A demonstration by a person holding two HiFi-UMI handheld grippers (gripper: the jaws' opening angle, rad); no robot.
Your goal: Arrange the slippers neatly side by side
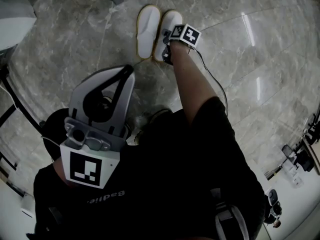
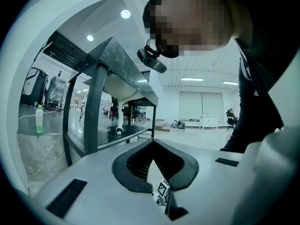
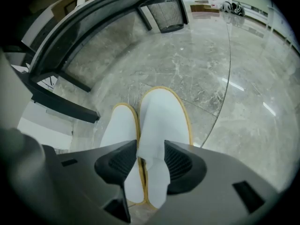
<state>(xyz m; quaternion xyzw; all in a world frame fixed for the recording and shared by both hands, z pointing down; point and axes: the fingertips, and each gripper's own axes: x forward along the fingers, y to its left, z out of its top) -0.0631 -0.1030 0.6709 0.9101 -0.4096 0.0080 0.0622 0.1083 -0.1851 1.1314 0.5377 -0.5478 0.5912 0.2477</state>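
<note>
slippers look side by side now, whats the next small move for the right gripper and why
Probably lift the right gripper straight up and clear. Its fingers stand apart around the upper of the right slipper, which already lies flat beside the left slipper, edges touching. A sideways pull might drag it.

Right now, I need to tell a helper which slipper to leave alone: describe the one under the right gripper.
On the grey marble floor, two white, yellow-trimmed slippers lie side by side. The one meant is the right-hand slipper in the head view. Unlike its neighbour, its upper stands between the right gripper's open jaws.
</note>
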